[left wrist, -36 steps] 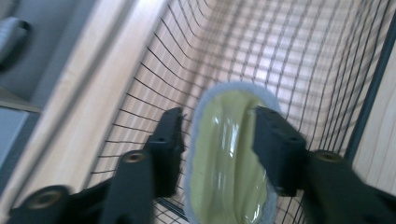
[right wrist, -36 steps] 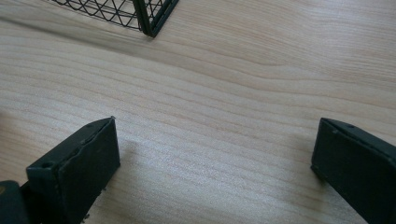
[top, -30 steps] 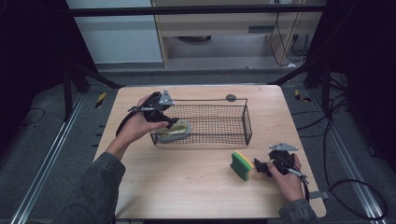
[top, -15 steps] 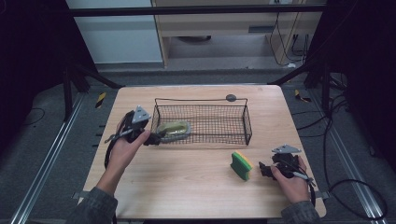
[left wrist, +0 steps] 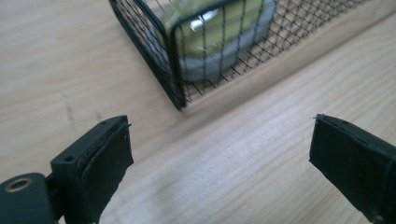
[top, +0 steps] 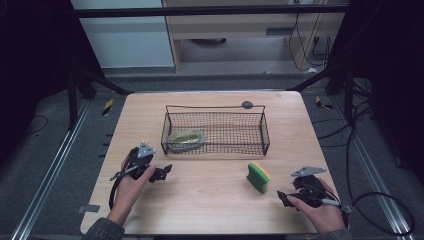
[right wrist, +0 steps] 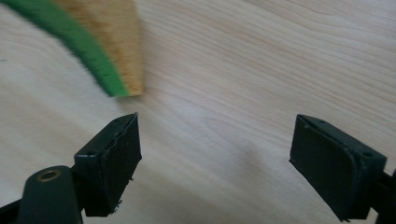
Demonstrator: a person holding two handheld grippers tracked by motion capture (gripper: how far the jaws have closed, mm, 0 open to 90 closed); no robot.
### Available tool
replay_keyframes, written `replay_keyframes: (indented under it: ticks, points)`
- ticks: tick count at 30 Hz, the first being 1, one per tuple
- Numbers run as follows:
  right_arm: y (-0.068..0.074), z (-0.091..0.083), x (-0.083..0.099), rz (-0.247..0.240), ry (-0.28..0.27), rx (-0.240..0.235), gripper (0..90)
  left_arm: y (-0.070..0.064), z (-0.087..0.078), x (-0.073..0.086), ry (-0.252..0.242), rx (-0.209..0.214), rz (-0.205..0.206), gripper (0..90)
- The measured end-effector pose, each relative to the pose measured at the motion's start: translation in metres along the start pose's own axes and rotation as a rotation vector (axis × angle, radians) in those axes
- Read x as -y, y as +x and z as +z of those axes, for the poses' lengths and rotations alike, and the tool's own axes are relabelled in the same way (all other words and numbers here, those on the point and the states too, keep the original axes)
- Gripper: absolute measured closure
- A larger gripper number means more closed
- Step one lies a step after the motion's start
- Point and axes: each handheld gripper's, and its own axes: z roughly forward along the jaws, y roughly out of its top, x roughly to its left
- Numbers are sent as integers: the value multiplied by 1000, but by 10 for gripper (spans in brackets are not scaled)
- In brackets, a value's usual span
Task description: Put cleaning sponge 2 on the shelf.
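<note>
A black wire basket (top: 264,131) stands on the middle of the wooden table (top: 210,200). Inside its left end lies a wrapped yellow-green and grey sponge (top: 186,138), seen through the mesh (left wrist: 219,32) in the left gripper view. My left gripper (top: 164,173) rests low on the table, in front of the basket's left corner (left wrist: 175,100), open and empty. A green and yellow sponge (top: 258,177) lies on the table right of centre; its corner (right wrist: 116,60) shows in the right gripper view. My right gripper (top: 281,196) sits just right of it, open and empty.
A small dark round disc (top: 247,104) lies behind the basket near the table's far edge. Dark frame posts and cables stand on the floor around the table. Bare wood stretches between the two grippers.
My left gripper has drawn back out of the basket, leaving the wrapped sponge inside, and come down to the table in front. The right gripper has barely shifted.
</note>
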Motion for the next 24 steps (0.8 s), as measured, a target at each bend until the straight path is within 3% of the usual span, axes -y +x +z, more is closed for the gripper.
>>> replay_keyframes:
  ticks: [2, 4, 5, 6, 15, 21, 24]
  points:
    - [6, -5, -3, -10, 9, -18, 180, 1, 2, 1, 6, -1, 2, 49]
    - [10, -10, -9, -3, 35, -44, 191, 4, 12, 7, 5, 45, -23, 49]
    - [10, -10, -9, -3, 35, -44, 191, 4, 12, 7, 5, 45, -23, 52]
    - [13, -12, -18, 4, 59, -68, 214, 4, 17, 11, 38, 25, 1, 60]
    - [32, -19, -53, -99, 92, -45, 203, 4, 24, 19, 100, 26, 23, 50]
    - [39, -12, -74, -127, 124, -57, 196, 10, 25, 25, 75, 36, 6, 23]
    - [45, -9, -85, -139, 136, -56, 266, 10, 26, 28, 54, 35, 9, 0]
